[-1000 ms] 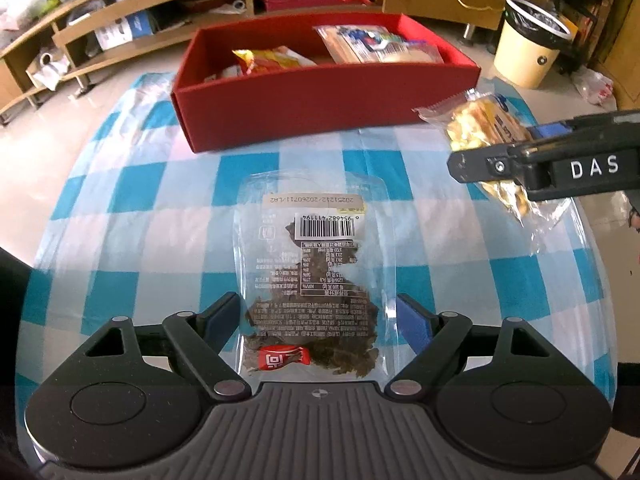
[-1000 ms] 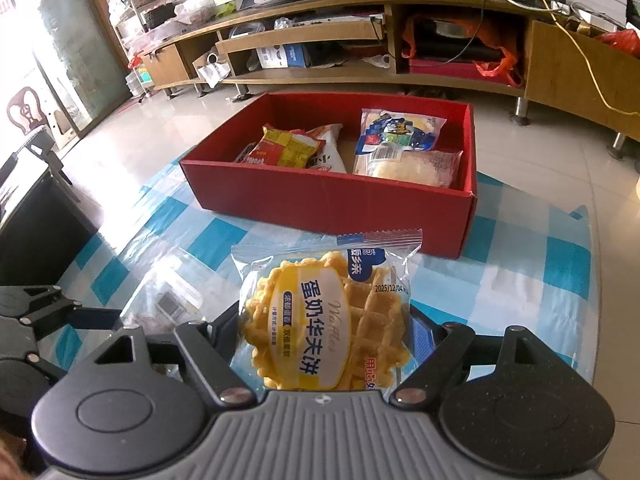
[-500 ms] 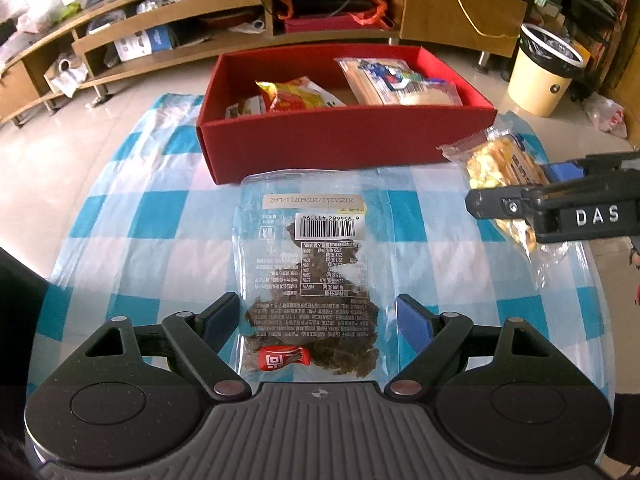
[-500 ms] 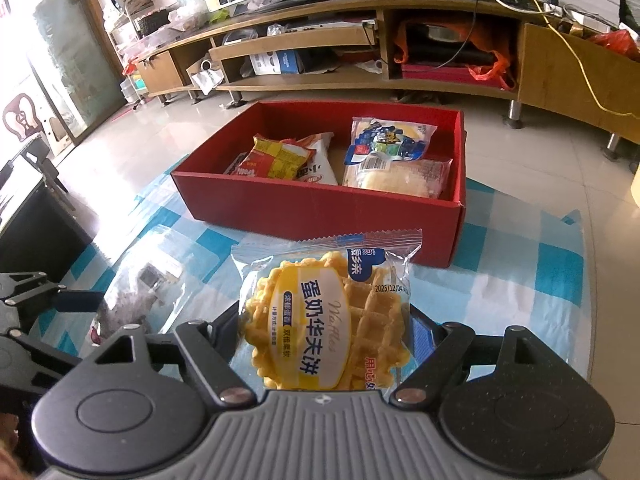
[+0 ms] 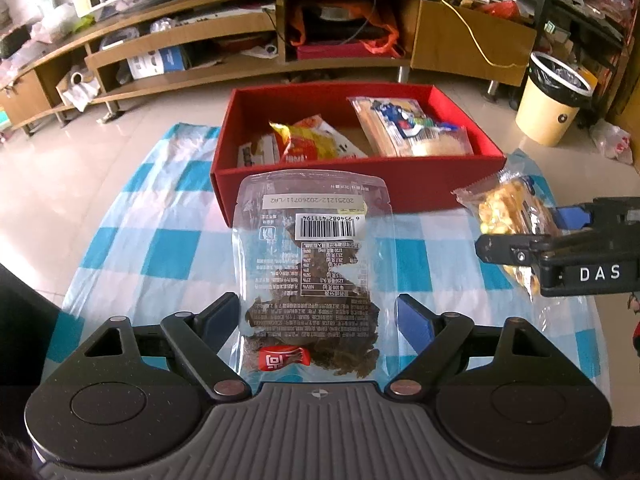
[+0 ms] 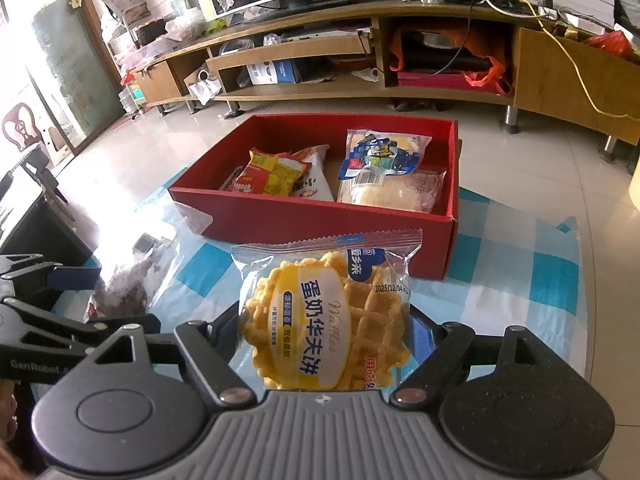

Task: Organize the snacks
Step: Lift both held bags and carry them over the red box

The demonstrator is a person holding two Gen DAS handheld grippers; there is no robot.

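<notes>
My left gripper [image 5: 316, 320] holds a clear pouch [image 5: 310, 264] of dark dried snack, barcode side up, jaws closed on its lower edges; the pouch stands lifted over the checked cloth [image 5: 168, 248]. Ahead, the red box [image 5: 320, 184] sits on the cloth, its near wall just behind the pouch top. Inside: a yellow-red packet [image 5: 308, 144] at left, a blue-printed bag [image 5: 404, 120] at right, lying on a pale bread pack [image 6: 390, 192]. My right gripper [image 6: 324, 336] clamps a waffle pack [image 6: 328, 316], jaws closed on both sides, held short of the box. A bin [image 5: 554, 98] stands on the floor far right.
</notes>
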